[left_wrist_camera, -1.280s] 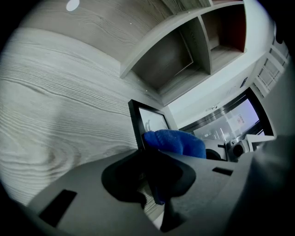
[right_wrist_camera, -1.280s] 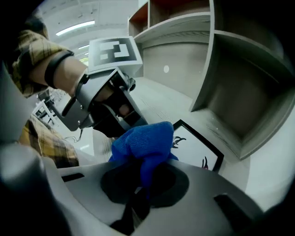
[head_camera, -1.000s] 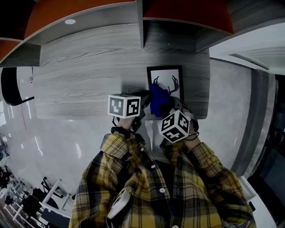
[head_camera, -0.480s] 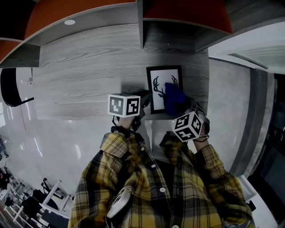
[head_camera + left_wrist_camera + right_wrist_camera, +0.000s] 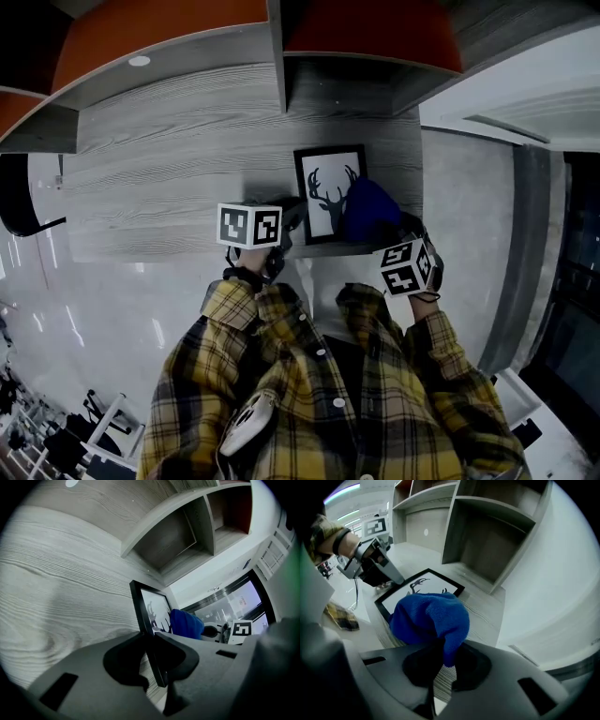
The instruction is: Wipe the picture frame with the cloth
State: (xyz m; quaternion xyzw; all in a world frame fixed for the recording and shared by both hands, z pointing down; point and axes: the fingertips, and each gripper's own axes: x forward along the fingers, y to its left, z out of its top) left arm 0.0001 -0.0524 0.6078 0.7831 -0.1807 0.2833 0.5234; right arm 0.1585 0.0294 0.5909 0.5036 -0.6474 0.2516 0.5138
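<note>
A black picture frame (image 5: 323,200) with a deer-antler print lies flat near the front right of the grey wooden table (image 5: 169,169). My left gripper (image 5: 286,225) is shut on the frame's near left edge (image 5: 149,634). My right gripper (image 5: 389,234) is shut on a bunched blue cloth (image 5: 370,211), which rests over the frame's right edge. In the right gripper view the cloth (image 5: 429,618) covers the near right part of the frame (image 5: 419,585), and the left gripper (image 5: 377,571) is seen at the frame's far corner.
Grey shelving with open compartments (image 5: 281,66) rises behind the table. The table's front edge (image 5: 187,253) lies just under the grippers, and its right end meets a pale wall (image 5: 459,187). A dark chair (image 5: 19,187) stands at the far left.
The right gripper has carried the blue cloth from the frame's middle to its right edge. The left gripper has kept its hold on the frame's left edge.
</note>
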